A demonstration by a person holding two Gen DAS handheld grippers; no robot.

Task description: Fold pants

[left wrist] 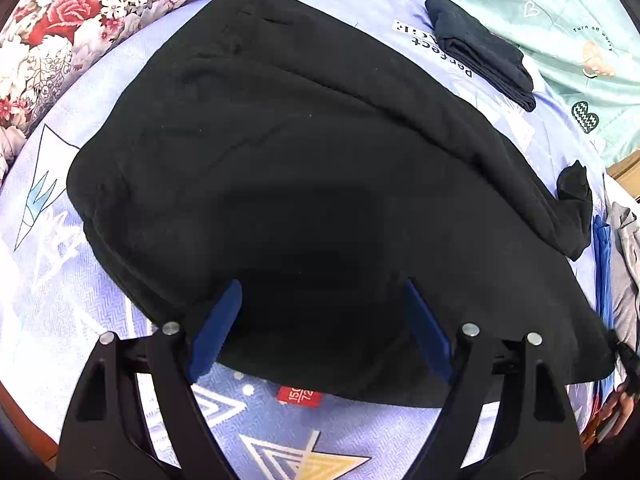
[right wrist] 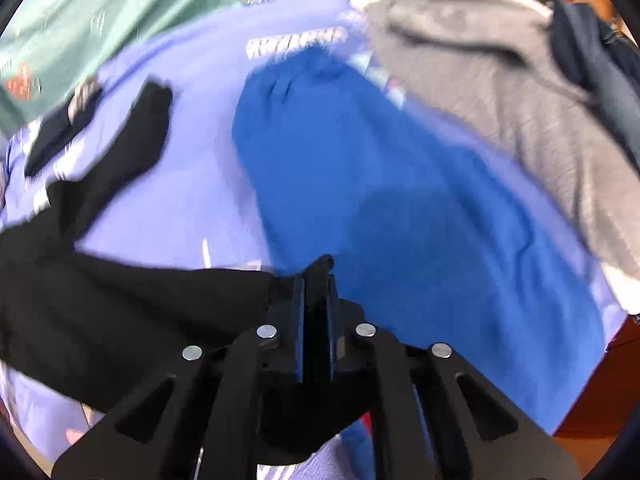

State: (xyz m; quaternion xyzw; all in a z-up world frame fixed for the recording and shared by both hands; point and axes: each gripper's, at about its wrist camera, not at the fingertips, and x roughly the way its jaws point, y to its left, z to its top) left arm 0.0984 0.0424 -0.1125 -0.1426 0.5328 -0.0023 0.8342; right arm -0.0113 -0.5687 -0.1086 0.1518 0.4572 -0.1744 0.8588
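The black pants (left wrist: pixel 288 152) lie spread over a lilac patterned bedsheet (left wrist: pixel 52 280) and fill most of the left wrist view. My left gripper (left wrist: pixel 322 292) is open just above the pants' near edge, its blue pads (left wrist: pixel 218 324) wide apart, holding nothing. A red size tag (left wrist: pixel 299 395) peeks out under that edge. My right gripper (right wrist: pixel 314 276) is shut on a corner of the black pants (right wrist: pixel 132 304), which stretch away to the left. The right wrist view is blurred.
A folded dark garment (left wrist: pixel 484 52) lies at the far right of the sheet. A floral quilt (left wrist: pixel 60 20) sits at the far left, a mint blanket (left wrist: pixel 540 8) beyond. A blue garment (right wrist: pixel 380 200) and a grey one (right wrist: pixel 500 100) lie before the right gripper.
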